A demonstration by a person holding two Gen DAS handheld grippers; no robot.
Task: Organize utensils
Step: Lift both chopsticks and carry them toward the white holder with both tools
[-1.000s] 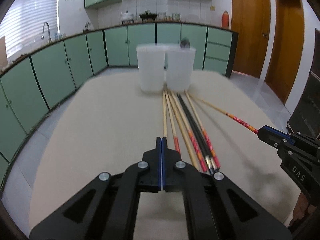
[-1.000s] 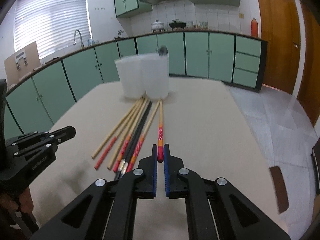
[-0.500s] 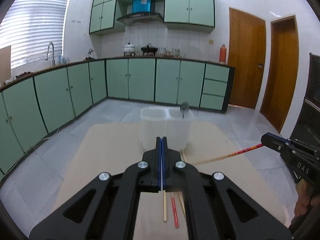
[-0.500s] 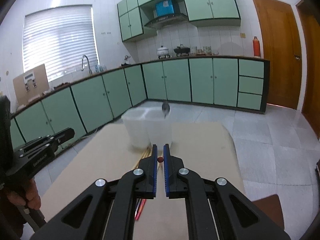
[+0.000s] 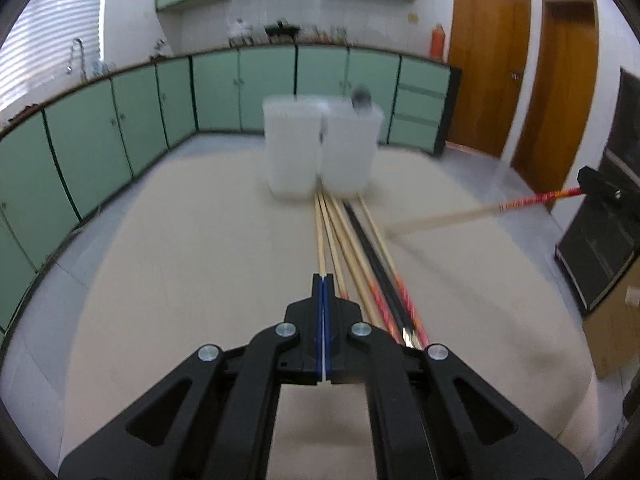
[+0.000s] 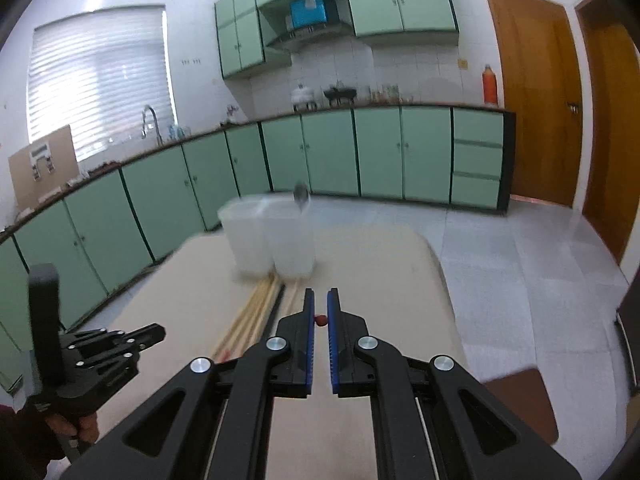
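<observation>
The blue-padded fingers of the left gripper [image 5: 323, 280] are pressed together with nothing between them. Half a second ago the bundle was almost hidden under them; now it is seen fanning out ahead again. The loose wooden, black and red-patterned chopsticks [image 5: 352, 248] lie on the beige counter [image 5: 180, 260], running from the fingertips to the two translucent white plastic containers [image 5: 322, 148] beyond. A dark spoon end [image 5: 361, 98] sticks up from the right-hand container.

The right gripper [image 6: 319, 300] is clamped on the red-tipped end of one pale chopstick with a red patterned band [image 5: 480, 212]. This chopstick, which lay on the counter a second ago, is now held clear above it, to the right of the bundle, its far tip toward the bundle.
</observation>
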